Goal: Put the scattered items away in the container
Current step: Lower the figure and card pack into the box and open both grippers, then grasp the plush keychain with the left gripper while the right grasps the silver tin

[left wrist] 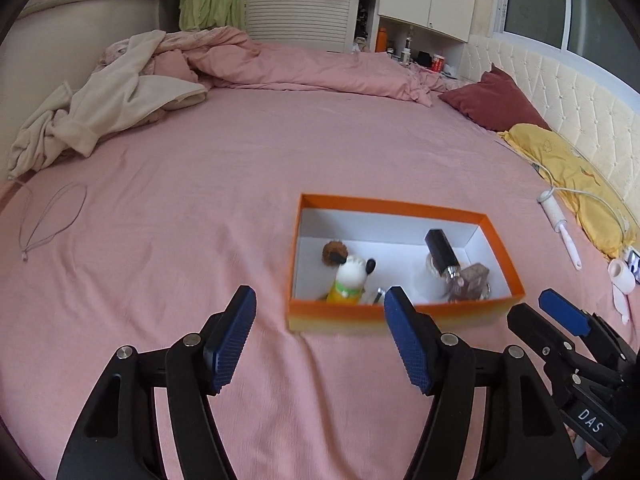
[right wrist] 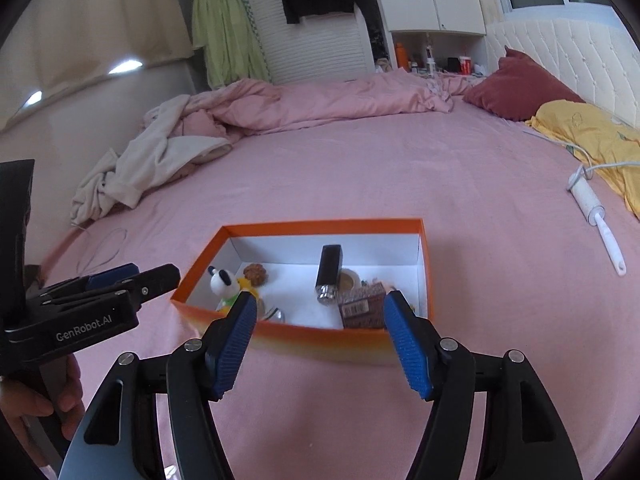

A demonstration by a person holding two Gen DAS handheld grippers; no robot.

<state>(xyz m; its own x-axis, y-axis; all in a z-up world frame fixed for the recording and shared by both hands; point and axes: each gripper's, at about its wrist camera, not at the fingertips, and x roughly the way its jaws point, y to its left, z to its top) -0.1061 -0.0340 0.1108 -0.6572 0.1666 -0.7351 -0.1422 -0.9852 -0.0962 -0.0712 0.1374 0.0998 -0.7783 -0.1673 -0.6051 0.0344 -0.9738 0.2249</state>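
Note:
An orange box (left wrist: 400, 204) with a white inside lies on the pink bed sheet. It holds a white toy dog (left wrist: 350, 278), a brown ball (left wrist: 332, 252), a black bottle (left wrist: 440, 250) and a brown patterned packet (left wrist: 472, 276). My left gripper (left wrist: 320, 300) hovers open just before the box's near left corner, with nothing between its blue pads. In the right wrist view my right gripper (right wrist: 320, 304) is open and empty at the near wall of the box (right wrist: 320, 226), the packet (right wrist: 362, 308) just beyond it. The left gripper (right wrist: 132, 276) shows at the box's left, held by a hand.
A white lint roller (right wrist: 596, 216) and cable lie right of the box, near a yellow pillow (right wrist: 592, 136) and a dark red pillow (right wrist: 520, 84). A crumpled pink duvet (left wrist: 304, 64) and a beige garment (left wrist: 104, 116) fill the far side. A thin cord loop (left wrist: 52, 216) lies left.

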